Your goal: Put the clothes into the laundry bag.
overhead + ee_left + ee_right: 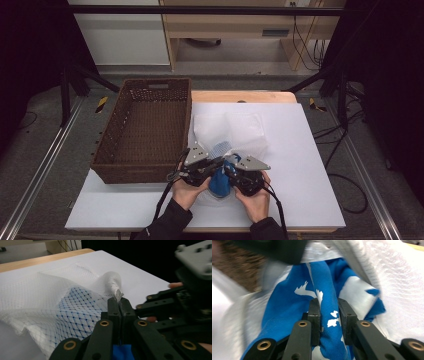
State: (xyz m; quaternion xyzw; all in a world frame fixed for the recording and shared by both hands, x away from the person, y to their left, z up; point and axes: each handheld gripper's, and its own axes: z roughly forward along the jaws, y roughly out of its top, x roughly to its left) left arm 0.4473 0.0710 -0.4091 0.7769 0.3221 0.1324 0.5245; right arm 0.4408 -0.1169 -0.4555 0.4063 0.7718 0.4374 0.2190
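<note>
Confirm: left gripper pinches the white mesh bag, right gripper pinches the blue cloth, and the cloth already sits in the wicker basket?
Not quite. The blue cloth lies on the white table, beside the wicker basket; the high view shows it. The left gripper pinches the white mesh bag, the right gripper the cloth.

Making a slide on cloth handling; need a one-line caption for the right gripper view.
Right gripper pinching a fold of blue cloth beside the white mesh bag.

The bench point(300, 170) has a white top, with a strip of bare wood showing along its far edge. A dark brown wicker basket point(145, 131) sits on its left part, overhanging the left edge. Just right of the basket lies a white mesh laundry bag point(235, 131), spread flat toward the far side, with blue cloth point(220, 182) bunched at its near end.
</note>
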